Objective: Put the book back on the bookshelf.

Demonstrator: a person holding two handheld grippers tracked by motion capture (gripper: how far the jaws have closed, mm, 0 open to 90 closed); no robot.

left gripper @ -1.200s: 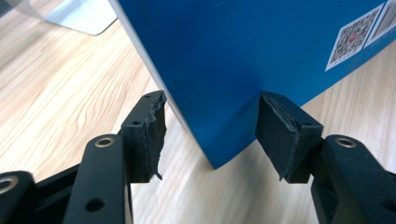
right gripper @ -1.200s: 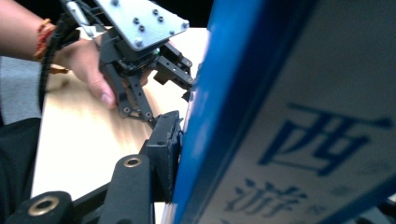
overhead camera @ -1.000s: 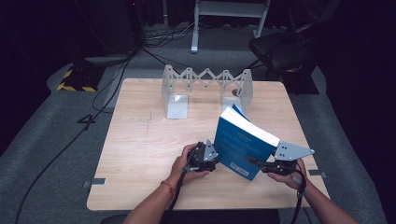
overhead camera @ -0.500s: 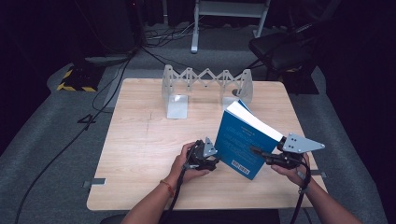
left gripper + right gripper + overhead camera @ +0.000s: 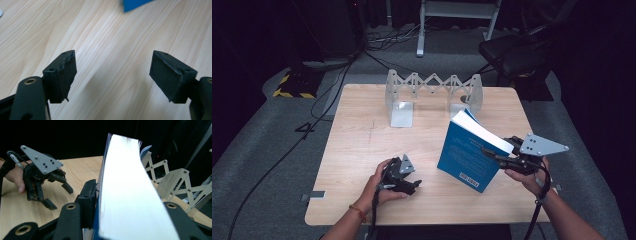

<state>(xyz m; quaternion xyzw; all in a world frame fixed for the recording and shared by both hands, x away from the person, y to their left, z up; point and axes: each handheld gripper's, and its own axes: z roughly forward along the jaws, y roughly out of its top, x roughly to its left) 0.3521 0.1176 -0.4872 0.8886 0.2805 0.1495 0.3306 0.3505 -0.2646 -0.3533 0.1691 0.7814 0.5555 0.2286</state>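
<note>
A thick blue book (image 5: 464, 156) stands tilted on its lower corner on the wooden table (image 5: 362, 145). My right gripper (image 5: 498, 155) is shut on its white page edge (image 5: 127, 190), and its jaws have just been closing tighter on the book. My left gripper (image 5: 413, 184) rests low over the table to the left of the book, clear of it. Its jaws have just been opening and nothing is between them (image 5: 112, 75). A corner of the blue book (image 5: 135, 4) shows beyond them. The right gripper view also shows the left gripper (image 5: 60, 197), open.
A metal accordion-style rack (image 5: 432, 86) with upright end plates stands at the table's far side, also seen as the rack (image 5: 175, 182) behind the book. Dark floor with cables and a chair surrounds the table.
The left gripper has let go of the book's left edge, pulled back to the left and opened. The right gripper has risen, lifting the book's page side higher.
</note>
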